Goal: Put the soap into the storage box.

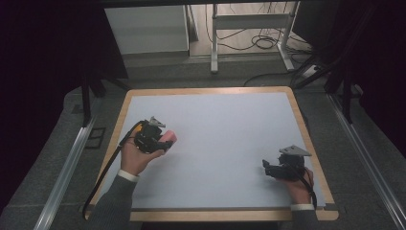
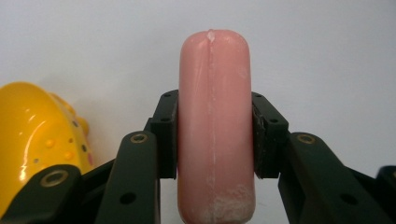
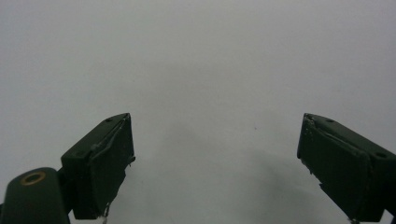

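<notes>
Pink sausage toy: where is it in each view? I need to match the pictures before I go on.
High view: the pink sausage toy lies left of centre, at the tip of the left gripper.
Left gripper view: it stands upright at centre, clamped between the black jaws.
Right gripper view: not in it.
Shared landmark: the yellow toy beside the left gripper, at the left edge of the left gripper view.

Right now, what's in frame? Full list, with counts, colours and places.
pink sausage toy: 1, pink, clamped between the left jaws, end sticking out
yellow toy: 1, yellow with small dots, beside the left jaws, partly cut off
table: 1, wooden rim, pale grey-blue top
white frame: 1, white, on the floor beyond the table, cables around it
left gripper: 1, black, left side of the table, shut on the sausage toy
right gripper: 1, black, right side near the front, jaws open
</notes>
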`<state>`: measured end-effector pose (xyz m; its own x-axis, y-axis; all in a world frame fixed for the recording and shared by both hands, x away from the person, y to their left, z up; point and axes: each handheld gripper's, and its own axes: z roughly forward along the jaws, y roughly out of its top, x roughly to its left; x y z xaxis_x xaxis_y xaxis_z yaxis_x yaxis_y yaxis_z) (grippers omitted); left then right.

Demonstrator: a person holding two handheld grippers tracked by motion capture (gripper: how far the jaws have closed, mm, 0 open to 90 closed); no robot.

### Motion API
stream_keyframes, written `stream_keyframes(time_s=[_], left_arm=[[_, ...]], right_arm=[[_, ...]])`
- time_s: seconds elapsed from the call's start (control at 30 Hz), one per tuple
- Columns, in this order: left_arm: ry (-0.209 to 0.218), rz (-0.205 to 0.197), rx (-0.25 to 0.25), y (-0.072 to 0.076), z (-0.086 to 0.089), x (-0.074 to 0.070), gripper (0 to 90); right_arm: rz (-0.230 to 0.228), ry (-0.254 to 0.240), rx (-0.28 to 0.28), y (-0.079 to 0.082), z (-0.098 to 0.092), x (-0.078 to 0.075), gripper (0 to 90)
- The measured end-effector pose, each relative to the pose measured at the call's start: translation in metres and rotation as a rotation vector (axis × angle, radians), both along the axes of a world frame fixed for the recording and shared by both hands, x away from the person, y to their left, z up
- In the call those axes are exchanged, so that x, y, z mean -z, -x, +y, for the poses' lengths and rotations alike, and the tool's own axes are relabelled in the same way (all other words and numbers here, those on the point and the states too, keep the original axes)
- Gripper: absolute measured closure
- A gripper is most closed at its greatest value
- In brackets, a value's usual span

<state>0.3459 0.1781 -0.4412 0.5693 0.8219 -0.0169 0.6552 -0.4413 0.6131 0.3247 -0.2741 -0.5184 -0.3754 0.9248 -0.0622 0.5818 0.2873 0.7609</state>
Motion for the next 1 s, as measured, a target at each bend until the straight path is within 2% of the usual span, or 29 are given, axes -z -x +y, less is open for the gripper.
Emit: stream_keyframes(time_s=[0.53,1.0], left_arm=[[0.013,-0.007,-0.043,-0.007,0.018,-0.005,60.1],[0.024,0.010,-0.084,-0.018,0.033,-0.007,60.1]], right_arm=[[-0.001,0.000,0.000,0.000,-0.001,-0.001,10.6],[0.001,0.000,0.001,0.000,-0.002,0.000,10.6]])
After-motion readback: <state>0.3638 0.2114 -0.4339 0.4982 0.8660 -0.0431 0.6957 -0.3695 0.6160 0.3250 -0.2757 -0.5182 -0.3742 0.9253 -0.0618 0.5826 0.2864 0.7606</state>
